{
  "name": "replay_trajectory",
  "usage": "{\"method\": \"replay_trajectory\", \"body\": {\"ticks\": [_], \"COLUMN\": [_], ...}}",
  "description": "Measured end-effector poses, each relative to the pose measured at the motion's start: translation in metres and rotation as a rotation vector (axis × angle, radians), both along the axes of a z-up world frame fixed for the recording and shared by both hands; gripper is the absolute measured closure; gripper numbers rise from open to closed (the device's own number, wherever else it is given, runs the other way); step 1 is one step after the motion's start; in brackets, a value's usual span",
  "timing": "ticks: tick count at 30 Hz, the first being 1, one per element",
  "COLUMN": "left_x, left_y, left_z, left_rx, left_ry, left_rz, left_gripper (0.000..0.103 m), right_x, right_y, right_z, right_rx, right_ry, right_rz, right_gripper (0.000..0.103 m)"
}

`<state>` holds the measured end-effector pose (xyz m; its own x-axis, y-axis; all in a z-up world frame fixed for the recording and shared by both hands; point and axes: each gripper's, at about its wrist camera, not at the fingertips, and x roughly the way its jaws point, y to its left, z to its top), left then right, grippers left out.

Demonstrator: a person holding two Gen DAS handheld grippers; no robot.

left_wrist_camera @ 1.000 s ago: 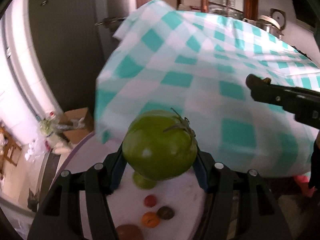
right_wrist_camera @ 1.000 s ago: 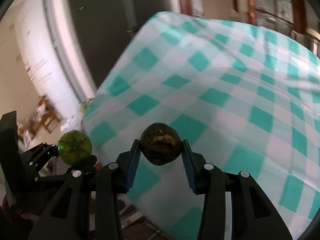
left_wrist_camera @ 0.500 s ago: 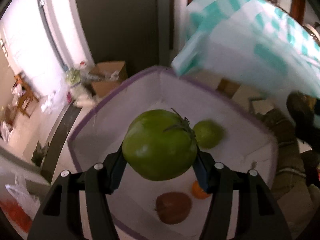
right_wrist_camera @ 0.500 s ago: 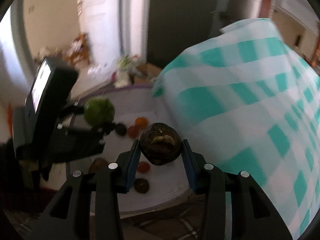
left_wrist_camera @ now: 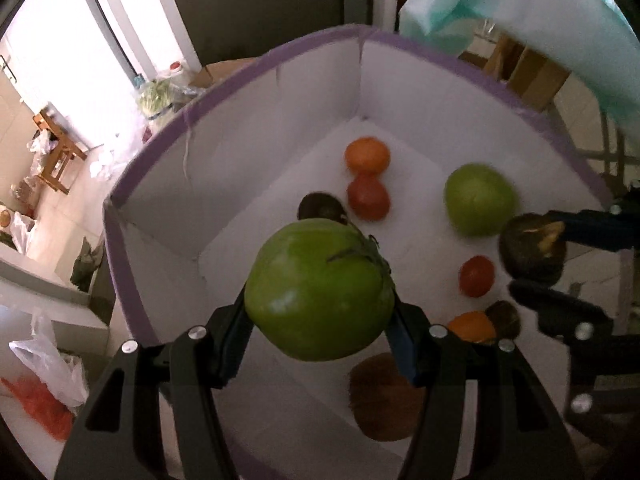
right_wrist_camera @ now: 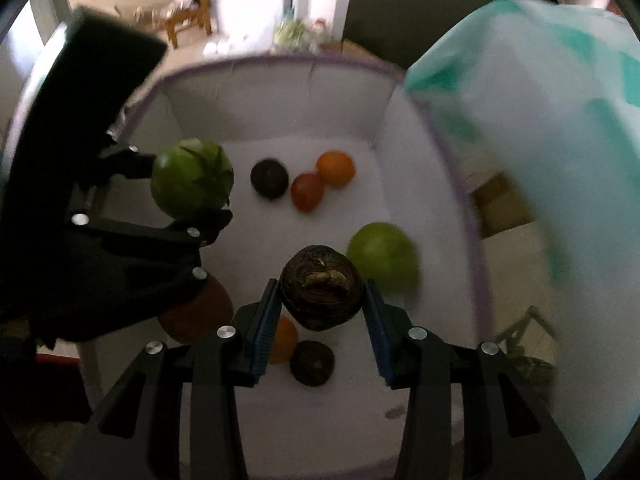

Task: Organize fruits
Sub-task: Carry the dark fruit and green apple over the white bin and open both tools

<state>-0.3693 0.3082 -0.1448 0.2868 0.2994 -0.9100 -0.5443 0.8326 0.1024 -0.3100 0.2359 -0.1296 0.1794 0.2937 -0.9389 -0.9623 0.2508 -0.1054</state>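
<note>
Both grippers have swung away from the checked cloth (right_wrist_camera: 560,92) and now hang over the white bin (left_wrist_camera: 248,128) with the purple rim, which filled far less of either view a moment ago. Left gripper (left_wrist_camera: 320,312) is clamped on the big green fruit (left_wrist_camera: 320,288), stem end facing up toward the camera; right gripper (right_wrist_camera: 320,300) is clamped on the dark round fruit (right_wrist_camera: 320,286), its pale scarred end facing the lens. Each held fruit sits above the bin floor, not touching it, so the coming move looks like a straight descent and release. Below the left gripper the floor seems mostly bare on its own left side, toward the near wall, while a brown fruit (left_wrist_camera: 384,396) lies just beneath and to its right. Under the right gripper things are tighter: a loose green fruit (right_wrist_camera: 384,260) lies just beside the held one, with an orange (right_wrist_camera: 282,340) and a dark fruit (right_wrist_camera: 312,362) near the fingers. Farther back rest another dark fruit (right_wrist_camera: 269,178), a red one (right_wrist_camera: 307,192) and a second orange (right_wrist_camera: 335,168), touching or nearly so. Open floor lies ahead between these groups. The two grippers are close together, so lowering one at a time appears safer.
</note>
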Motion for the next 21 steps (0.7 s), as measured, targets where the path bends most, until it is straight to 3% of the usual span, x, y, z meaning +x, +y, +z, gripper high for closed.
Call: {"method": "replay_trajectory", "body": {"ticks": [3, 9, 12, 16, 21], "left_x": [0.003, 0.021, 0.026, 0.029, 0.028], "left_y": [-0.001, 0.008, 0.015, 0.015, 0.016], "left_z": [-0.003, -0.014, -0.024, -0.031, -0.034], "left_rx": [0.037, -0.001, -0.071, -0.097, -0.156], "left_ry": [0.044, 0.125, 0.191, 0.249, 0.253], "left_rz": [-0.012, -0.052, -0.055, -0.058, -0.048], "left_gripper": [0.043, 0.043, 0.043, 0.042, 0.042], "right_x": [0.006, 0.024, 0.029, 0.033, 0.034], "right_y": [0.011, 0.019, 0.019, 0.022, 0.024], "right_z": [-0.014, -0.036, -0.039, -0.043, -0.042], "right_rx": [-0.029, -0.078, -0.086, -0.099, -0.112], "right_ry": [0.042, 0.103, 0.125, 0.115, 0.115], "right_rz": [-0.024, -0.103, -0.129, -0.141, -0.134], "right_gripper": [0.061, 0.061, 0.061, 0.061, 0.059]}}
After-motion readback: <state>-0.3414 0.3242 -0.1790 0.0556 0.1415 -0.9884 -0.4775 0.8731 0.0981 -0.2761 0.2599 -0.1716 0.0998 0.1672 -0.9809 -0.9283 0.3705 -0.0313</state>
